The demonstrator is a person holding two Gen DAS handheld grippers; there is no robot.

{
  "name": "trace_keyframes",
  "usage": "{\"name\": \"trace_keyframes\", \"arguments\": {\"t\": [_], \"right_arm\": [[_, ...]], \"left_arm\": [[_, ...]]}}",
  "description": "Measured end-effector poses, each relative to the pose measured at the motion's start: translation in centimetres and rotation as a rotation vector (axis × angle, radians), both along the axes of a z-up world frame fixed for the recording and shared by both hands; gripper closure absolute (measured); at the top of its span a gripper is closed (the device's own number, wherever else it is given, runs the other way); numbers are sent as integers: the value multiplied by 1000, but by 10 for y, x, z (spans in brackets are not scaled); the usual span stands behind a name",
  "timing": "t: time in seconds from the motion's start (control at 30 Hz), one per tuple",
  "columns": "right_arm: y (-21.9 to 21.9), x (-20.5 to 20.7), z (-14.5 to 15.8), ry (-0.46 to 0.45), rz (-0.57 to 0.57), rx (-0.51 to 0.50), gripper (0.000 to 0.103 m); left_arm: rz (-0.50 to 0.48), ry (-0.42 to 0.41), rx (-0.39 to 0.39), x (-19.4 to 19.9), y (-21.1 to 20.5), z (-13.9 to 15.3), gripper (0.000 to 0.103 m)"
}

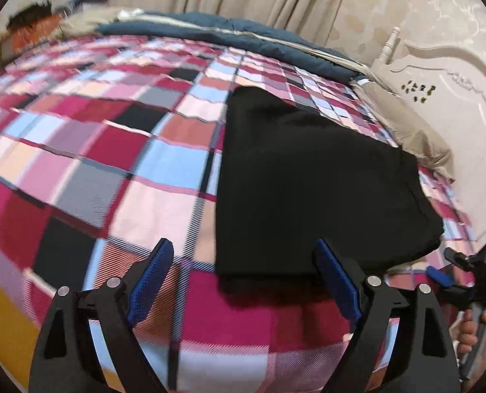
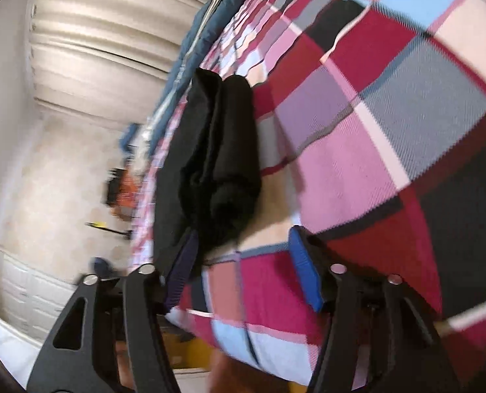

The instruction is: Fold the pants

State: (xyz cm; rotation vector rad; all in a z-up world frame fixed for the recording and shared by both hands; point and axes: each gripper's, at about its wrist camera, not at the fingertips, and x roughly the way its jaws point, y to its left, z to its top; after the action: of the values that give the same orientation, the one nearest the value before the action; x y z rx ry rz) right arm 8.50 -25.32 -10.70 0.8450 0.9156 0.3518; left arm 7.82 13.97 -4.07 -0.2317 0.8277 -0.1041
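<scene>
From the left wrist, the left gripper (image 1: 244, 262) is seen spread wide, nothing held; its right pad overlaps the near edge of the folded black pants (image 1: 308, 177), which are laid flat on the checked bedspread (image 1: 112, 163) ahead and to the right. The right gripper (image 1: 452, 268) is glimpsed at far right.

From the right wrist, the right gripper (image 2: 243, 255) is seen parted, nothing pinched; the pants (image 2: 216, 163) are lying just ahead, against its left pad.

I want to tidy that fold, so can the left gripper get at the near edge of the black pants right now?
Probably yes: the left gripper is open and empty, and the black pants lie flat just ahead, nothing between.
</scene>
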Motion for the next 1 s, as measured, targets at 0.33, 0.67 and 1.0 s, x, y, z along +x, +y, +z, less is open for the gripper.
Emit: {"name": "trace_keyframes", "arguments": {"t": [0.33,0.67,1.0], "right_arm": [[64,-35,41,-102,-91,-598,17],[96,-41,56,-153,-51,-691,13],[97,-43,53,-142,-39,-685,13]], "left_arm": [[54,-68,155,-39,-22,18,17],[90,-87,174,-55,-35,33,17],[116,-70,176,-58,-39,31,17]]}}
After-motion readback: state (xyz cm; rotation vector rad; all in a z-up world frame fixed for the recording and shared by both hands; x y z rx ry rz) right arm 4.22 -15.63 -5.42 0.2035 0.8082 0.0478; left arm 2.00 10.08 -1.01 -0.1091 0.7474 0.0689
